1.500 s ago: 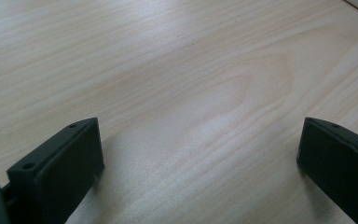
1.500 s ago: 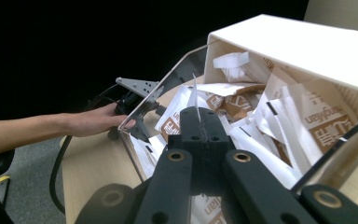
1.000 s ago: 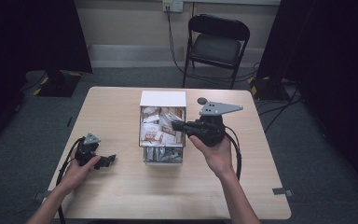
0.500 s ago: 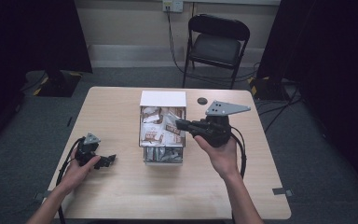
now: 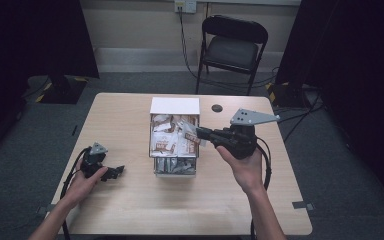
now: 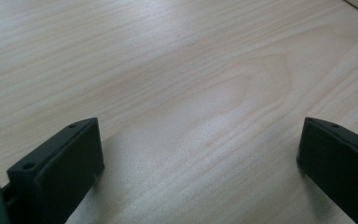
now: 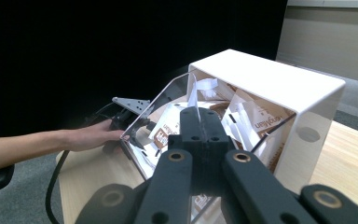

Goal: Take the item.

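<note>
Clear plastic bin: the box (image 5: pixel 175 137) with a white back stands mid-table, full of brown-and-white sachets (image 5: pixel 167 142); in the right gripper view its transparent front wall (image 7: pixel 161 100) leans outward.
Right tool: the right tool (image 5: pixel 196 133) hangs over the bin's right side, jaws pressed together on a thin white sachet (image 7: pixel 192 91) that sticks up between them.
Left tool: the left tool (image 5: pixel 116 171) rests on the table (image 5: pixel 130 210) well left of the bin, jaws wide apart, nothing between them.
Risk, slip: only the sachet's edge looks pinched, so a quick lift could let it drop.
Risk, snag: neighbouring sachets may drag out and spill.
Risk, bin: nothing steadies it; a sideways pull might shift it.
</note>
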Tool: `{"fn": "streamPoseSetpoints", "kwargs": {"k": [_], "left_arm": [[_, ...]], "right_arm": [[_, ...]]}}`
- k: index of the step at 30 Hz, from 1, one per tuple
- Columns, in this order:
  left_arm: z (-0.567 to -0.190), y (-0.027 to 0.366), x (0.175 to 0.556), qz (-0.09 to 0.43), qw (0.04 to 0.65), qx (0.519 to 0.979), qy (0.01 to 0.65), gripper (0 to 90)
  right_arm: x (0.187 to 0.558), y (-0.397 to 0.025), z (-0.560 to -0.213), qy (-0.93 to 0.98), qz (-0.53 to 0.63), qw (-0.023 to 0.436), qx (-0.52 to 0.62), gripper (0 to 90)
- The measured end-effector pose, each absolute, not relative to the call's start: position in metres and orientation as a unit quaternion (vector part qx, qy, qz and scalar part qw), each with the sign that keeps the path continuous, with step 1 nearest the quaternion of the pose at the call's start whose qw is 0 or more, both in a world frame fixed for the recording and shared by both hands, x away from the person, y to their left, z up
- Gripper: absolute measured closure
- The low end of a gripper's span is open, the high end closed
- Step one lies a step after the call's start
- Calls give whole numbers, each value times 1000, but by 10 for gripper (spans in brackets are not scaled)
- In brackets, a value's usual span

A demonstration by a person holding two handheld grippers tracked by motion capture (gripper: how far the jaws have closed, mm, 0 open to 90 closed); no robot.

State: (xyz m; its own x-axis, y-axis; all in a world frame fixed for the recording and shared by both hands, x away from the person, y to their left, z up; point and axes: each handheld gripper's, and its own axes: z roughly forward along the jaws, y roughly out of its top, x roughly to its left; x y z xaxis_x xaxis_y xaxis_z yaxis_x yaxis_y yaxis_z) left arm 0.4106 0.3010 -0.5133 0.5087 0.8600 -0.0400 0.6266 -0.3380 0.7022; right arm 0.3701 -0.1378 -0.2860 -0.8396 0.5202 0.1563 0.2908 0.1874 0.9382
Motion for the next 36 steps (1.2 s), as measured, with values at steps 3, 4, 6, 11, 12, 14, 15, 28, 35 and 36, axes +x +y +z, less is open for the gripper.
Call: {"fn": "streamPoseSetpoints", "kwargs": {"k": [3,4,6,11,12,14,15,28,35,36], "left_arm": [[-513,301,411,172,339,800,465,0],[-513,301,411,172,339,800,465,0],[-513,301,411,172,339,800,465,0],[-513,301,411,172,339,800,465,0],[-513,301,411,172,339,800,465,0],[-513,301,411,172,339,800,465,0],[-513,301,411,172,339,800,465,0],[-513,301,411,172,339,800,465,0],[-513,301,411,174,336,801,463,0],[-513,301,411,174,336,801,463,0]], "right_arm": [[370,-140,-285,762,581,102,267,900],[369,-142,-284,761,581,103,269,900],[368,-145,-283,762,579,106,271,900],[365,-154,-281,758,581,113,274,900],[364,-155,-281,757,582,114,275,900],[364,-157,-282,756,583,116,276,900],[364,-159,-282,756,582,116,278,900],[362,-180,-289,754,571,130,298,900],[361,-189,-288,750,571,137,305,900],[361,-190,-288,750,570,138,306,900]]}}
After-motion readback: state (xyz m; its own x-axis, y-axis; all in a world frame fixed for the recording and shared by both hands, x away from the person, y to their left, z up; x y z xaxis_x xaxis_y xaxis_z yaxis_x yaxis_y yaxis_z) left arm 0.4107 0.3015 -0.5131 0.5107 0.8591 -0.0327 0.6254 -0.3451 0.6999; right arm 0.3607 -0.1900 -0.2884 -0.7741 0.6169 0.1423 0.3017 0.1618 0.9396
